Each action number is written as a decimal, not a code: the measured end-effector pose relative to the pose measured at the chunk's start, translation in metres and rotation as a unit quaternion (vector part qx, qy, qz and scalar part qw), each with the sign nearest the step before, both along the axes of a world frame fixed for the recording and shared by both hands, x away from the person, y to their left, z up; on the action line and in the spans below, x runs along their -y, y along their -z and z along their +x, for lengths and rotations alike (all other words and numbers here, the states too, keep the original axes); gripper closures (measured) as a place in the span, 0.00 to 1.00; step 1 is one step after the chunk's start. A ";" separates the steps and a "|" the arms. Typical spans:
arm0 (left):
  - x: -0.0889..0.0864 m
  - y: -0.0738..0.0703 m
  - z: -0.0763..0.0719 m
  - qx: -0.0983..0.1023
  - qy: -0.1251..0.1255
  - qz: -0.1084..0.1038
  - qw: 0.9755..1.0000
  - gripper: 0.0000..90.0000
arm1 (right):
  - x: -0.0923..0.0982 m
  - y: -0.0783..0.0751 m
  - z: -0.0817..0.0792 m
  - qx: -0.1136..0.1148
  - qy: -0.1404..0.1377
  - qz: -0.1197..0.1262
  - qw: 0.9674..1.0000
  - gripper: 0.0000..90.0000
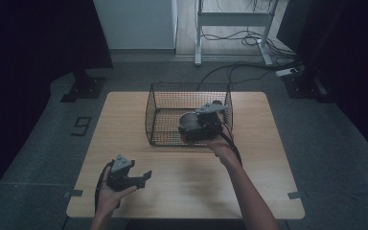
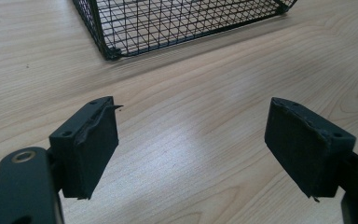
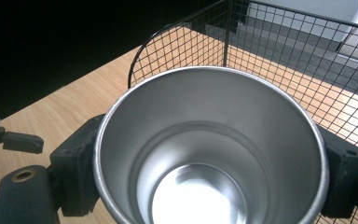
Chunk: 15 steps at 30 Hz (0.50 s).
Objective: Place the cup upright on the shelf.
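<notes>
A shiny empty metal cup [image 3: 209, 140] sits between the jaws of my right gripper [image 3: 212, 154], its open mouth facing the camera and its sides pressed by the pads. In the high view the right gripper [image 1: 194, 127] holds the cup [image 1: 187, 120] at the front right of a black wire basket [image 1: 149, 115]. Whether the cup touches the basket's floor I cannot tell. My left gripper [image 1: 141, 178] hovers low at the table's front left, well apart from the basket. Its jaws stand wide open in the left gripper view [image 2: 193, 121], with bare wood between them.
The basket [image 2: 168, 23] stands at the back middle of the wooden table [image 1: 182, 182], its mesh walls [image 3: 279, 46] rising around the cup. Beyond the table are a dark floor, cables and a desk frame [image 1: 235, 28].
</notes>
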<state>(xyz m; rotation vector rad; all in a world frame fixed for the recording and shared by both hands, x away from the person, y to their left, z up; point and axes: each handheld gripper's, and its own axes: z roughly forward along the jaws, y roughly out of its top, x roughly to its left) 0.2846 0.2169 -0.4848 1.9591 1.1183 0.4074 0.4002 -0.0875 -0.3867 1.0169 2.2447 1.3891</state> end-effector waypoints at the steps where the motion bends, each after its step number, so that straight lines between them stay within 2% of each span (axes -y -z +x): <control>1: 0.000 0.000 0.000 0.000 0.000 0.000 1.000 0.20 | 0.000 0.000 0.000 0.000 0.000 0.000 1.000 0.16; 15: -0.003 -0.001 0.000 0.001 -0.003 -0.003 1.000 0.20 | -0.005 -0.009 0.024 -0.004 0.011 -0.009 1.000 0.16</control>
